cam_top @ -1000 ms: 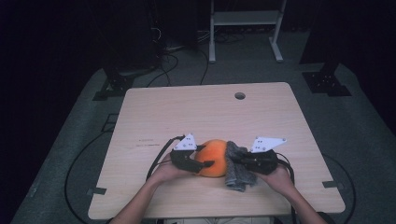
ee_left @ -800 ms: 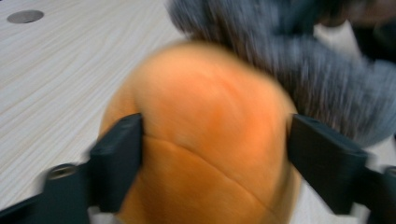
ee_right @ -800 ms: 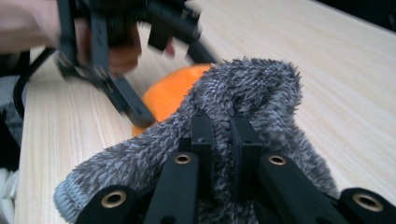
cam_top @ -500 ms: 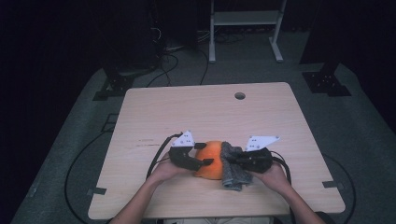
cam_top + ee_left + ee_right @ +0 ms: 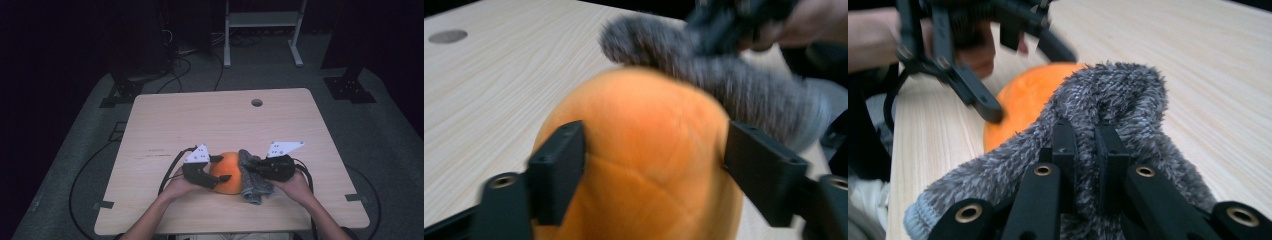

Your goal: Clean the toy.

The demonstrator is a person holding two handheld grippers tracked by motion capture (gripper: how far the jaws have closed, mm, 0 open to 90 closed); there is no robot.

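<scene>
Left gripper (image 5: 654,170): jaws were just being opened around the orange ball (image 5: 644,155), pads at its sides.
Right gripper (image 5: 1084,145): was clamped on the grey sock (image 5: 1108,100) beside the ball.

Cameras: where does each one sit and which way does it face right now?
High view: above the person's side, looking forward and down on the table; both forearms show.
Left gripper view: rides the left hand-held gripper, facing the orange ball.
Right gripper view: rides the right hand-held gripper, clamping the grey sock.
All share ball and sock.
</scene>
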